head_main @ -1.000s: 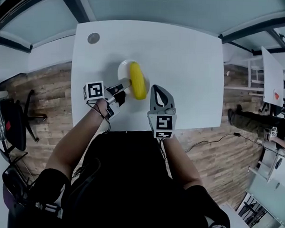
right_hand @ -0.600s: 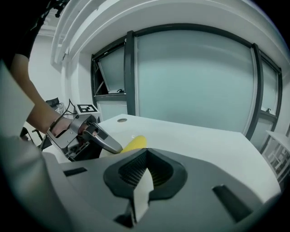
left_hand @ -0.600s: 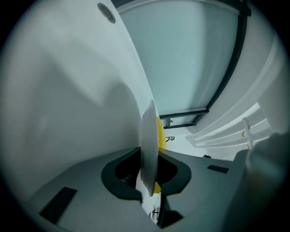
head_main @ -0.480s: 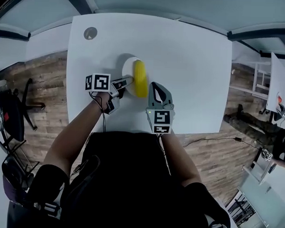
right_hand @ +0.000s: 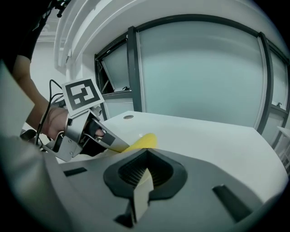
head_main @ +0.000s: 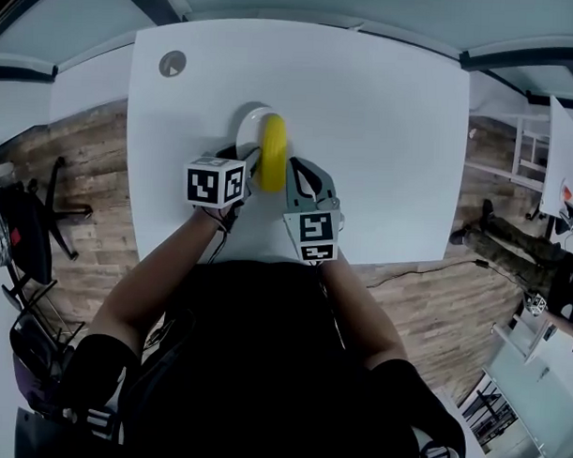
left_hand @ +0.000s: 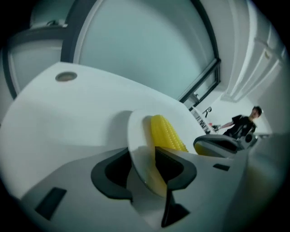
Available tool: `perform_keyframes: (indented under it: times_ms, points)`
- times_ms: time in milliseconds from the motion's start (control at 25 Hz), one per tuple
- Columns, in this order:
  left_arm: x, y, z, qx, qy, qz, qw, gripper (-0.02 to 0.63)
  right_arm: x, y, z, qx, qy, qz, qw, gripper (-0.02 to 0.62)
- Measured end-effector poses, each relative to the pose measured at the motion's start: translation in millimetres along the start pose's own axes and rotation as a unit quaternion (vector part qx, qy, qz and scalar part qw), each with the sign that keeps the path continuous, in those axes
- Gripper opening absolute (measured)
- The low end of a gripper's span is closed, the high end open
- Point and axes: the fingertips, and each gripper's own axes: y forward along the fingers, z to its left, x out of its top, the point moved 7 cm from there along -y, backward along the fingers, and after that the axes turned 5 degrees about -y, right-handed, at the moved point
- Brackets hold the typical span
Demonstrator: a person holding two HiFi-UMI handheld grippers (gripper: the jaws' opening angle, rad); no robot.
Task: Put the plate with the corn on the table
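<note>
A white plate [head_main: 247, 124] carrying a yellow corn cob [head_main: 272, 152] lies low over the white table [head_main: 384, 114], left of its middle. My left gripper [head_main: 249, 164] is at the plate's near rim. In the left gripper view the plate's rim [left_hand: 138, 136] stands between the jaws, which are opening, and a gap shows on the left side; the corn [left_hand: 165, 133] lies just beyond. My right gripper [head_main: 296, 169] sits close beside the corn's near end with its jaws together and nothing in them [right_hand: 145, 174]. The corn's tip [right_hand: 142, 141] shows past it.
A round grey grommet [head_main: 172, 63] sits in the table's far left corner. Wooden floor surrounds the table, with an office chair [head_main: 28, 233] to the left. A person [head_main: 506, 245] and white furniture are off to the right.
My left gripper has swung from the plate's left side round to its near rim. The right gripper has moved in close to the corn.
</note>
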Motion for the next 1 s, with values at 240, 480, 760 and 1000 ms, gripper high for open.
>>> perform_keyframes:
  times_ms: [240,480,760,1000]
  points:
    - [7.8,-11.3,1.7,0.094,0.16,-0.06,0.9808,0.16,7.3,-11.9,5.8,-0.012,0.001,-0.016,1.0,0.002]
    - [24.8,-56.4,-25.8,0.07,0.212,-0.19,0.9561,0.155,39.5,-39.8,8.6,-0.05,0.002,-0.08,0.996,0.002]
    - [30.5,-151.3,-91.1,-0.007,0.283,-0.366,0.8864,0.005,100.1,-103.1,26.9,-0.098,-0.001,-0.219,0.971,0.002]
    - [15.9,-219.6,-135.9,-0.051,0.307,-0.465,0.8291,0.005,134.1,-153.3,53.2,-0.121,-0.035,-0.281,0.952,0.002]
